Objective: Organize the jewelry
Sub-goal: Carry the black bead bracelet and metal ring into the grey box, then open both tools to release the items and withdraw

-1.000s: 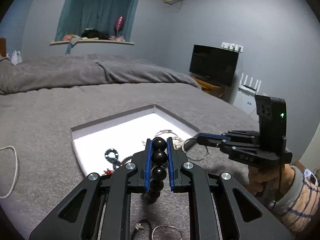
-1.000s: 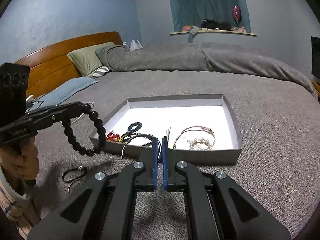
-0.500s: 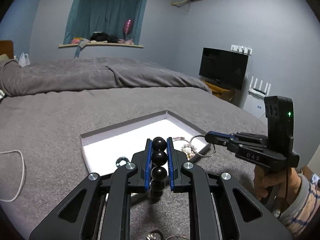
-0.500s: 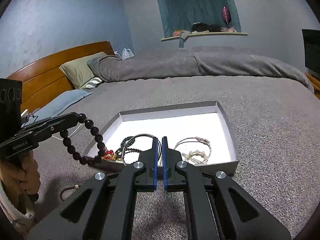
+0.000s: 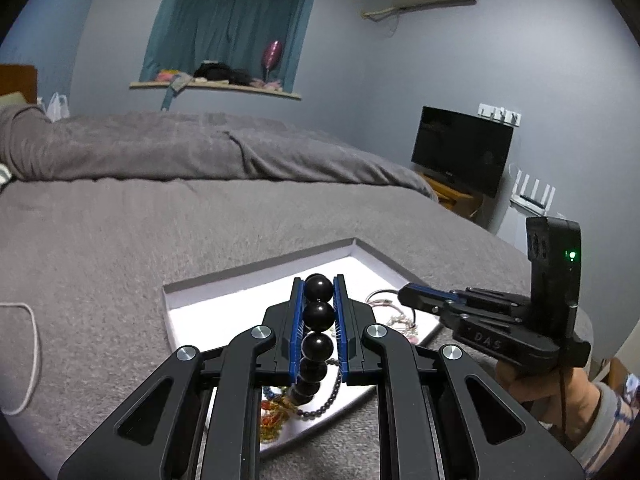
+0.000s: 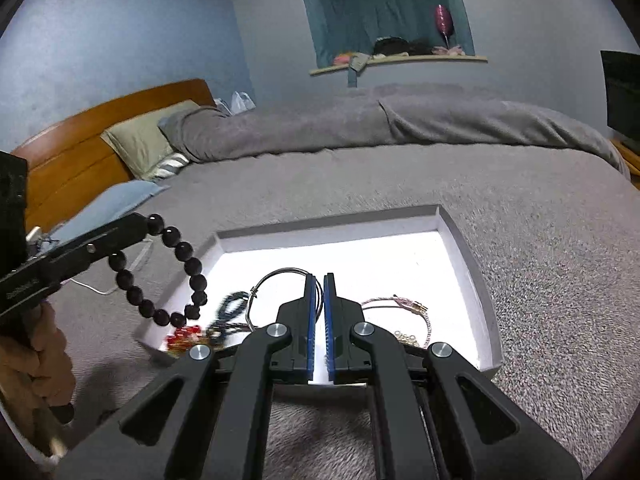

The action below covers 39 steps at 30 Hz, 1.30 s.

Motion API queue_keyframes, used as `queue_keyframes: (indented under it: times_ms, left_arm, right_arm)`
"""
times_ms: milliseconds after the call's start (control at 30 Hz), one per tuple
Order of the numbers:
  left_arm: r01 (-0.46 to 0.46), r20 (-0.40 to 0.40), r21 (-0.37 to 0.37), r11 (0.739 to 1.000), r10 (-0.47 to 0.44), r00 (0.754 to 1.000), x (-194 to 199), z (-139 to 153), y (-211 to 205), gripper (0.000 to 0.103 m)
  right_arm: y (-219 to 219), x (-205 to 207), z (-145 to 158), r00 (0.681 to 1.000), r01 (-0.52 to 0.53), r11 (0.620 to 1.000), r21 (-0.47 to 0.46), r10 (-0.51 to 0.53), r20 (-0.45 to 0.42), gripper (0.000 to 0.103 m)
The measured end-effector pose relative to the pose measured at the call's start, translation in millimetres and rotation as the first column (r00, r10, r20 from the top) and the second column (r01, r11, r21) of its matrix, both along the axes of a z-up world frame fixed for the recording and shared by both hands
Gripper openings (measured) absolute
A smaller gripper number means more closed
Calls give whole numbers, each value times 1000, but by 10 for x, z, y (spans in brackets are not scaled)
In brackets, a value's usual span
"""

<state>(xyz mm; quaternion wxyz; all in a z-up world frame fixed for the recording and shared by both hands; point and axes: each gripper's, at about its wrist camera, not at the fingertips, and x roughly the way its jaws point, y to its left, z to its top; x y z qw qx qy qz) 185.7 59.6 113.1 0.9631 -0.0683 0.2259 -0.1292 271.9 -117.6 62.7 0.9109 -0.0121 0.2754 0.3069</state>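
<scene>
Left gripper [image 5: 319, 312] clamps a black bead bracelet [image 6: 176, 276]; loop hangs below its tips, over the near-left corner of the tray [image 6: 468, 256]. Right gripper [image 6: 319, 320] nips a thin wire bangle [image 6: 276, 276], jaws nearly together, just above the tray floor. Chain bracelet [image 6: 404, 308] lies right of it.

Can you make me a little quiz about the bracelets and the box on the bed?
1. True or false: the left gripper holds the black bead bracelet.
2. What does the right gripper pinch? A) wire bangle B) pillow C) nothing
3. Fill in: the red beads lie in the white ____.

Key: 1 true. 2 A, the wire bangle. 3 box.
</scene>
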Motion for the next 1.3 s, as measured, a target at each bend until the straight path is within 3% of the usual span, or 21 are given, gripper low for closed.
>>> queue_keyframes:
  times_ms: [267,567,800,1033,1133,1200,1233,1300]
  left_arm:
    - [-26,-89,-18,1000,24,996,209,-266,100,15]
    - [-117,-229,3,993,114,967,361,-508,278,15]
    - [-97,-251,42,994,104,962,354,-542,221,15]
    - [-89,-243,62,994,101,965,302,-544,191,21]
    - [-83,-237,83,993,101,966,275,-532,164,30]
    - [-86,-218,99,991,105,970,236,-501,152,54]
    - [-87,-207,106,991,107,972,213,-480,145,60]
    - [-85,-190,117,989,107,976,167,-448,132,68]
  right_arm:
    - [104,128,-168,998,51,995,-89,-54,-24,4]
    - [130,170,-251,997,60,990,-124,-66,-45,4]
    - [117,189,-265,996,66,991,-121,-72,-47,4]
    - [124,191,-266,996,75,989,-124,-82,-47,4]
    - [132,190,-275,995,77,988,-130,-84,-51,8]
    - [130,177,-270,995,78,989,-128,-85,-49,25]
    - [128,163,-262,996,78,989,-126,-84,-43,35]
    - [119,113,-237,997,75,990,-119,-78,-24,42]
